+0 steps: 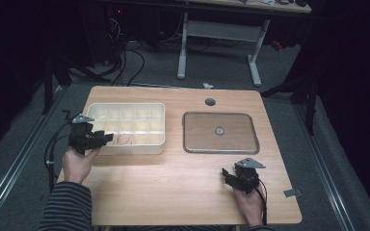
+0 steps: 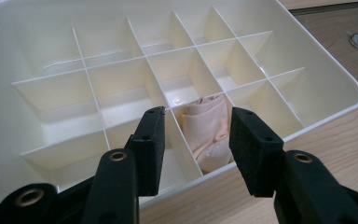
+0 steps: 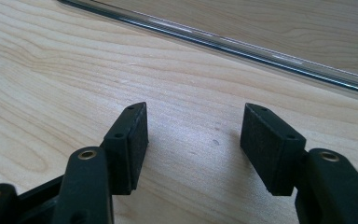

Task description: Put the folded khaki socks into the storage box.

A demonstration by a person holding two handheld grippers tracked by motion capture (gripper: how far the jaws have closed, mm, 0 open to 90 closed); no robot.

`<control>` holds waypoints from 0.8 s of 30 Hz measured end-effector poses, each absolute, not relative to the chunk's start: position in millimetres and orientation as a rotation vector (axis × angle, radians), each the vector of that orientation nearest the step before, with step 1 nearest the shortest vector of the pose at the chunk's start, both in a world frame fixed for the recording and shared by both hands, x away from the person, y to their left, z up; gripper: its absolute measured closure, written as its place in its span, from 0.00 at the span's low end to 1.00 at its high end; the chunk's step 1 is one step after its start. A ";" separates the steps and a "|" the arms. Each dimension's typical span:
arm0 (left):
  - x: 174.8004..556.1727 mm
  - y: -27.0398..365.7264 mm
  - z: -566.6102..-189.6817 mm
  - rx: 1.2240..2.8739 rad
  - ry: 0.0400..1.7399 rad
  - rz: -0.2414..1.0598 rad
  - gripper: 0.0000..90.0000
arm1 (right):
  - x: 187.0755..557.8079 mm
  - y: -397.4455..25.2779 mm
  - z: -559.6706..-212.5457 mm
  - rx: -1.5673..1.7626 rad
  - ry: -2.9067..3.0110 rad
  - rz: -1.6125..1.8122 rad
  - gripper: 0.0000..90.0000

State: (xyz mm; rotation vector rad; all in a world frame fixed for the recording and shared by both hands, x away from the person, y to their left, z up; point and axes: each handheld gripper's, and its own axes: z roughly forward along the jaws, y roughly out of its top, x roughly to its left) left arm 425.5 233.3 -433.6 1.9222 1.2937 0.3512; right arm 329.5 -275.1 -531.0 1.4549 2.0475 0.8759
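A cream divided organiser box [image 1: 158,109] [image 2: 326,88] sits on the left half of the wooden table. A rolled pale pink cloth [image 1: 125,140] [image 2: 209,130] lies in one compartment of its near row. My left gripper [image 1: 107,138] [image 2: 196,149] hovers open at the box's near left edge, its jaws pointing at the cloth and apart from it. A clear flat lid [image 1: 220,132] [image 2: 340,32] [image 3: 242,39] with a small round knob lies to the right of the box. My right gripper [image 1: 227,174] [image 3: 193,147] is open over bare wood, just in front of the lid.
The table [image 1: 173,192] has a round cable hole [image 1: 210,102] near its far edge. A small grey tag [image 1: 292,193] lies at the near right corner. Beyond the table are a white desk frame [image 1: 219,33] and cables on the floor.
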 end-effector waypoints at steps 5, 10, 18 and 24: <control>417.8 236.6 -432.4 1.900 1.290 0.344 0.62 | 329.5 -275.2 -531.0 1.454 2.048 0.876 0.46; 411.1 236.9 -433.2 1.905 1.275 0.341 0.60 | 329.5 -275.2 -531.0 1.455 2.048 0.876 0.46; 398.4 235.6 -433.4 1.898 1.249 0.367 0.59 | 329.5 -275.2 -531.0 1.454 2.048 0.876 0.46; 390.2 234.7 -435.6 1.893 1.233 0.370 0.58 | 329.5 -275.2 -531.0 1.454 2.048 0.876 0.46</control>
